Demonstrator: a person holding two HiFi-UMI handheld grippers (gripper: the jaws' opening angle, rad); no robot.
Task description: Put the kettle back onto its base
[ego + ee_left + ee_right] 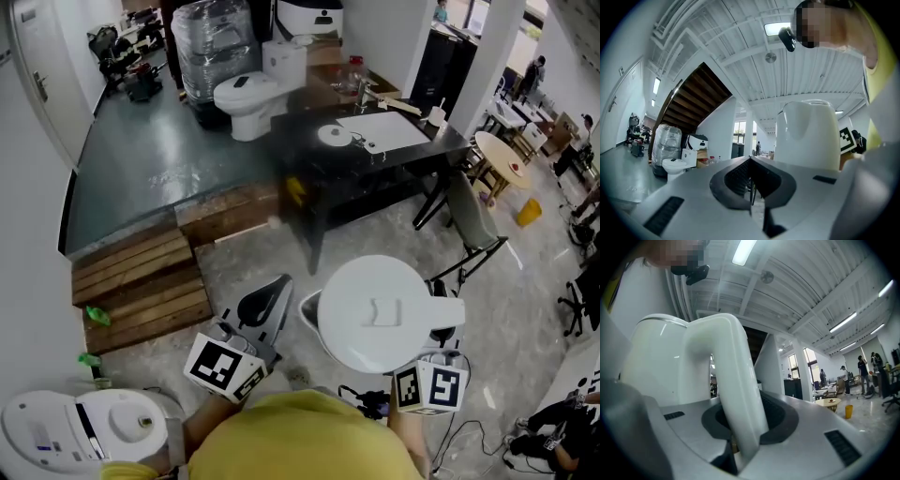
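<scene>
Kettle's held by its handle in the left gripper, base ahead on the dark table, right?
No: the right gripper holds the kettle by its handle, as the right gripper view shows; the left gripper is shut, empty. The base is ahead on the dark table.

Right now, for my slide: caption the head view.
Right tool holds the white kettle; its base sits on the black table ahead.

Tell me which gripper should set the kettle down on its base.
Right. The right gripper grips the kettle by its handle. The left gripper is shut on nothing, beside the kettle. The base appears to sit on the table ahead.
</scene>
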